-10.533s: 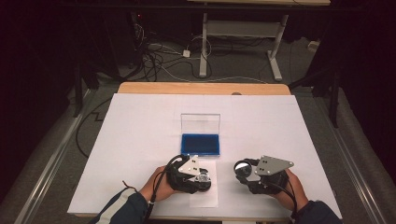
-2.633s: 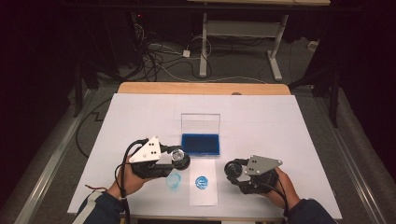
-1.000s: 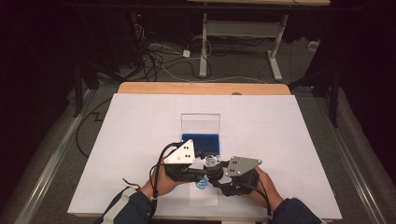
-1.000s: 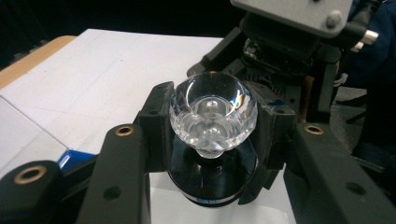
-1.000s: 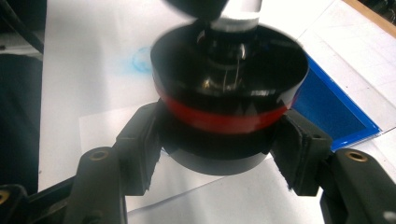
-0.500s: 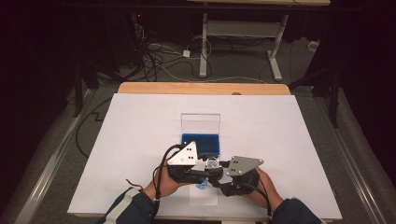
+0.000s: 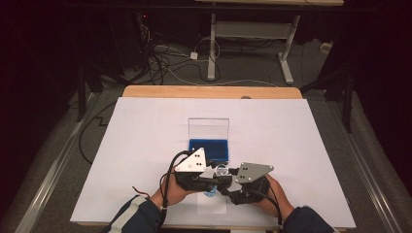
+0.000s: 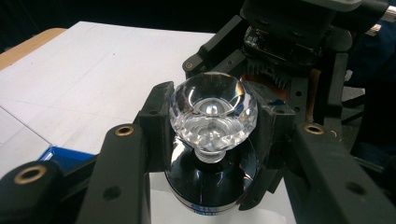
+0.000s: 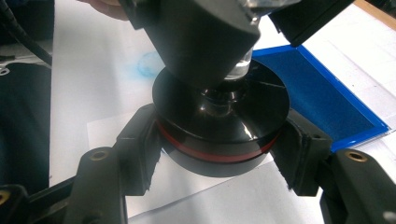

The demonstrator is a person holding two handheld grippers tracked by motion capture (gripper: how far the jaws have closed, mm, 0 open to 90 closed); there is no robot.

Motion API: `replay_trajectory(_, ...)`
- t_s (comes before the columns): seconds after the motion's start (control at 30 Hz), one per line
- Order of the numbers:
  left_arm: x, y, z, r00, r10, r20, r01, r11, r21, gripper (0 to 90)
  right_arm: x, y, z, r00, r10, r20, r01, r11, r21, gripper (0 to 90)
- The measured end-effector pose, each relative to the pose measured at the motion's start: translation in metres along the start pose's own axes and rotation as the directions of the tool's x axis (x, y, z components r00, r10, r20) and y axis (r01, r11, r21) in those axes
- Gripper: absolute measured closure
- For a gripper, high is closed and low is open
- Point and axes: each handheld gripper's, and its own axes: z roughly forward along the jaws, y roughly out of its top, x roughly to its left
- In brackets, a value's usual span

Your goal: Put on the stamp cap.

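Currently low centre of high view: left gripper [image 8: 212,140] clamped on faceted crystal knob [image 8: 213,114], right gripper [image 9: 219,158] clenched round black stamp base [image 9: 219,126] over paper slip [image 9: 196,186]. Probably rigid, slick, chip-prone; better gripped at base rim than facets.

Clear faceted knob [image 8: 213,112] on a glossy black base [image 9: 219,121] with a red band [image 9: 210,151]; blue ink pad [image 9: 322,88]; faint blue print [image 9: 149,63] on white paper [image 9: 107,128]; black jaws.

stamp [image 7: 219,175] before ink pad [image 7: 209,150], on table [image 7: 145,126]
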Motion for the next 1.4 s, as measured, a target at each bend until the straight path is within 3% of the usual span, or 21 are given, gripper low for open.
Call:
replay_trajectory(0.27,0.0,-0.001,0.0,1.0,-0.002,0.003,0.002,1.0,-0.007,54.3,0.0,-0.001,0.0,1.0,0.002,0.002,-0.002,1.0,-0.004,38.3)
replay_trajectory(1.03,-0.007,-0.002,0.006,0.9986,0.041,-0.032,-0.041,0.9991,0.009,54.3,0.0,-0.002,0.001,0.9999,0.015,-0.004,-0.015,1.0,0.017,38.4)
replay_trajectory(1.27,-0.01,-0.001,0.006,0.9971,0.066,-0.038,-0.065,0.9978,0.013,54.3,0.0,-0.002,0.0,0.9998,0.016,-0.012,-0.016,1.0,0.019,38.4)
replay_trajectory(1.4,-0.016,0.001,0.01,0.9922,0.115,-0.05,-0.112,0.9926,0.046,54.3,0.001,-0.003,0.003,0.9994,0.024,-0.023,-0.023,0.999,0.027,38.5)
